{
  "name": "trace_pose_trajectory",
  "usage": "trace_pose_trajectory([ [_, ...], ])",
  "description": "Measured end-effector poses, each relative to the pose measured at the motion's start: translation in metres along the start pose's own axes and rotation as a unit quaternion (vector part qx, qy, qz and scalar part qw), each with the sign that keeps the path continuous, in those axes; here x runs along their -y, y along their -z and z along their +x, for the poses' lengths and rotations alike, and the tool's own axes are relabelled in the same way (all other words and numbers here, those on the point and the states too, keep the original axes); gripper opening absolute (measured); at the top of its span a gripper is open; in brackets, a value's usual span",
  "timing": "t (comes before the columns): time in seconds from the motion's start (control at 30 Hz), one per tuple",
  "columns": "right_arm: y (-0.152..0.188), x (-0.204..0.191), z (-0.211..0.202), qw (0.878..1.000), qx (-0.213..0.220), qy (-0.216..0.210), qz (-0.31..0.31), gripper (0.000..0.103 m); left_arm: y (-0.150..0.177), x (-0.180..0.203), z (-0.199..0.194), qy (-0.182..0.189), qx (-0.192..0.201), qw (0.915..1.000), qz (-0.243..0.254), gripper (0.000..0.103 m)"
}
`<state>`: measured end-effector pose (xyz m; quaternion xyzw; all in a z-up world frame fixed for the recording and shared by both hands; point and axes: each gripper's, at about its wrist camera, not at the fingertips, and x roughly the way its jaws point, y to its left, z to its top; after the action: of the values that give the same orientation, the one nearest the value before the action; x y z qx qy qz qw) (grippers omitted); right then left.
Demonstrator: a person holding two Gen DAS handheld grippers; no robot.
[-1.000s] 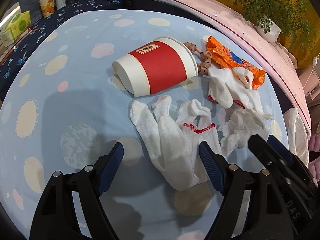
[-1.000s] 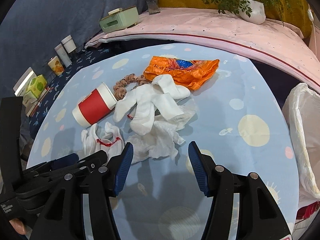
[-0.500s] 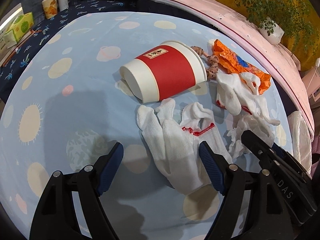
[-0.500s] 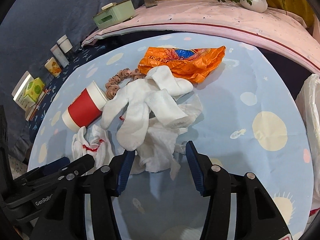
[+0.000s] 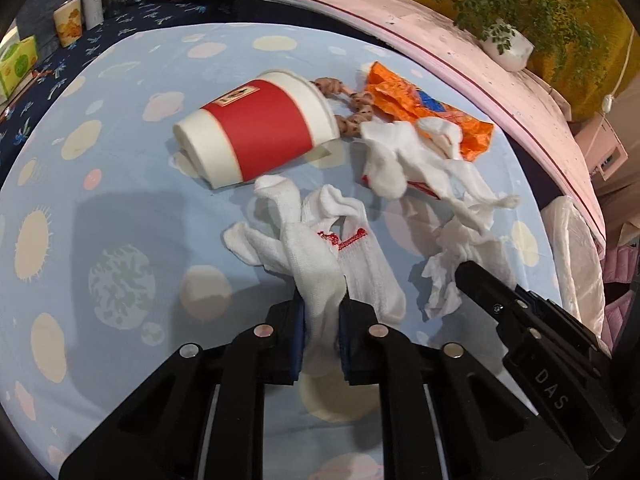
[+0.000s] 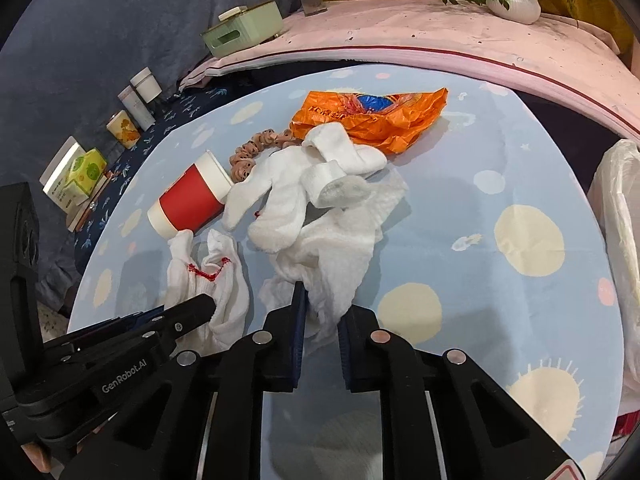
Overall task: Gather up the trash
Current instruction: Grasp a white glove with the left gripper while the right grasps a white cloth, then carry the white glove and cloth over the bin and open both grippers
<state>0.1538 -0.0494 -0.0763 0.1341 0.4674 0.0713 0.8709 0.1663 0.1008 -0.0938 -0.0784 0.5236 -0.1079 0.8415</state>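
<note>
On the round surface (image 5: 120, 208) covered with a pale blue cloth printed with suns and planets, a red-and-white paper cup (image 5: 256, 132) lies on its side, its rim toward a string of tan beads (image 5: 352, 116) and a crumpled orange plastic bag (image 5: 424, 116). A loose white cotton glove (image 6: 304, 184) sprawls over the bag's near edge, between the cup and the crumpled white tissue (image 6: 340, 256). A white plastic bag (image 6: 616, 216) hangs at the surface's right edge.

The white cotton glove with red cuff stitching (image 5: 320, 260) lies just below the cup, its long axis running from the left gripper (image 5: 322, 320) up toward the cup, fingers pointing that way.

A second ago both grippers stood spread over the pile. Their jaws have just been closing: the left jaws now pinch the red-stitched glove at its wrist end, and the right gripper (image 6: 320, 320) has its jaws pinching the near edge of the tissue, which is now bunched and drawn up.
</note>
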Motion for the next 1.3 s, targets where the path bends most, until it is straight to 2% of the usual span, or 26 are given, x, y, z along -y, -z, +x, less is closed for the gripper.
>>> trace_pose_trajectory([
  [0.33, -0.014, 0.034, -0.06, 0.997, 0.061, 0.022, 0.032, 0.014, -0.002, 0.052, -0.023, 0.019, 0.026, 0.9987, 0.04, 0.012],
  [0.63, -0.016, 0.076, -0.109, 0.991, 0.106, 0.056, 0.066, 0.014, -0.007, 0.112, -0.04, 0.039, 0.046, 0.9944, 0.087, 0.012],
  [0.97, -0.006, 0.132, -0.153, 0.979, 0.143, 0.091, 0.113, 0.014, -0.003, 0.186, -0.05, 0.068, 0.057, 0.9852, 0.147, 0.012],
  [1.3, 0.012, 0.182, -0.178, 0.967, 0.159, 0.119, 0.159, 0.014, 0.006, 0.248, -0.05, 0.095, 0.055, 0.9745, 0.195, 0.012],
])
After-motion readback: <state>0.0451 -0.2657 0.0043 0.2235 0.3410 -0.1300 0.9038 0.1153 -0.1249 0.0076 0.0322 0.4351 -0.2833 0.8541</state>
